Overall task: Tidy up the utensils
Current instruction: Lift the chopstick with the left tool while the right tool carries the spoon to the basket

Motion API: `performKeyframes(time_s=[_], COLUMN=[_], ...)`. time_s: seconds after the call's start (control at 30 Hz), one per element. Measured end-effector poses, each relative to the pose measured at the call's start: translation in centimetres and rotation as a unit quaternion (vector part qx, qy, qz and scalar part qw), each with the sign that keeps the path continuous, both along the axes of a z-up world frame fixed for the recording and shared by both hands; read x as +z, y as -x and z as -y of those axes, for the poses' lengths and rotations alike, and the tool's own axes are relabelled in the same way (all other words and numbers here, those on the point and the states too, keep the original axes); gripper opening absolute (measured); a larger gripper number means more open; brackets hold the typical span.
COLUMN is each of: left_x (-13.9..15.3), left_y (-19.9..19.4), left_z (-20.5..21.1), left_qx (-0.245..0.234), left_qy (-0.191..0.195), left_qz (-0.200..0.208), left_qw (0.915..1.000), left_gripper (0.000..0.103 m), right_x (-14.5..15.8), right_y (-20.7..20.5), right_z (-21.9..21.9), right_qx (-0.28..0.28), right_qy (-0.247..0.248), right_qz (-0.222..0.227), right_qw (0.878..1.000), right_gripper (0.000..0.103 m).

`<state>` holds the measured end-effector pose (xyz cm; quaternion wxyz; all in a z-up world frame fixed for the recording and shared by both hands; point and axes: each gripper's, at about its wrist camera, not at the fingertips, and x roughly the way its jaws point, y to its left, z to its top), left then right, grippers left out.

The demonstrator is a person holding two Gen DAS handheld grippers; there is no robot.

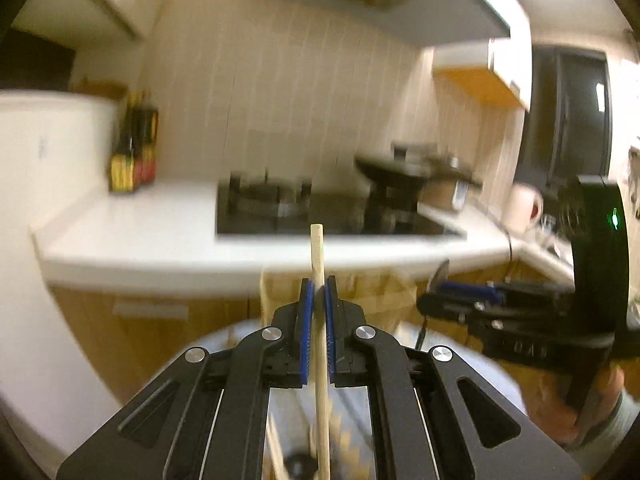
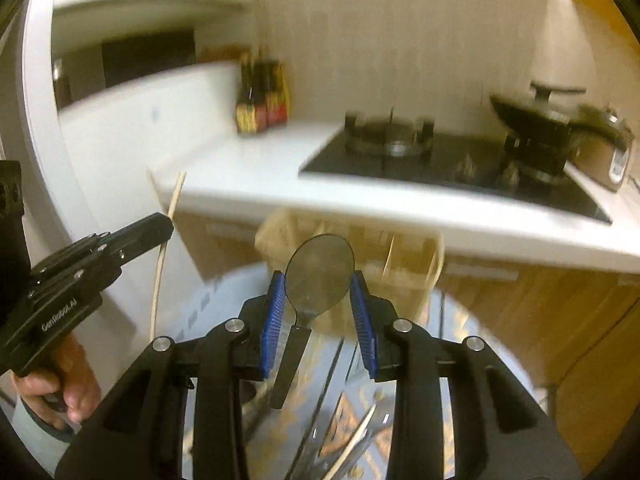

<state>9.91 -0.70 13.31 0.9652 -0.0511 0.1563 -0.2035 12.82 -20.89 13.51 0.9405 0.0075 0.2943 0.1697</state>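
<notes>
White countertop (image 1: 160,216), black gas hob (image 2: 460,164), pale tiled wall (image 1: 280,100), wooden cabinets (image 2: 580,320)

Left gripper (image 1: 319,292) clamps an upright wooden chopstick (image 1: 318,256) (blurred stove (image 1: 320,208) beyond)

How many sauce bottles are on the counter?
2, side by side at the back of the white counter, left of the stove: one bottle and another bottle. Blur could hide more behind.

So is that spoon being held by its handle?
No: the right hand-held gripper clamps the spoon across its bowl, and the dark handle hangs free below the pads.
</notes>
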Motion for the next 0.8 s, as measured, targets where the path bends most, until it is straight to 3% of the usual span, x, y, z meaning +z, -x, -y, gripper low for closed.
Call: performKeyframes(time_s=[0.17,0.33,0.53,0.8], left_x=[3.1,3.6,2.6,-0.5], left_y=[-3.3,-6.7,-10.1,-12.6], left_z=[1.5,2.4,3.2,3.5], left_qx=[0.011,0.03,0.047,0.096], left_qy=[0.024,0.034,0.021,0.019], left_qz=[0.051,0.091,0.116,0.122], left_qw=[0.9983,0.9948,0.9919,0.9878], left_gripper=[0.004,0.004,0.004,0.004], right_x=[3.9,5.5,4.3,-1.2], right_y=[-2.2,-5.3,-8.0,-10.2], right_z=[1.1,2.5,3.2,2.4], right_qx=[-0.036,-0.083,-0.129,-0.135], right_qy=[0.003,0.018,0.071,0.113], right_qz=[0.066,0.106,0.122,0.096], right_qw=[0.997,0.991,0.981,0.98], right_gripper=[0.03,0.03,0.03,0.03])
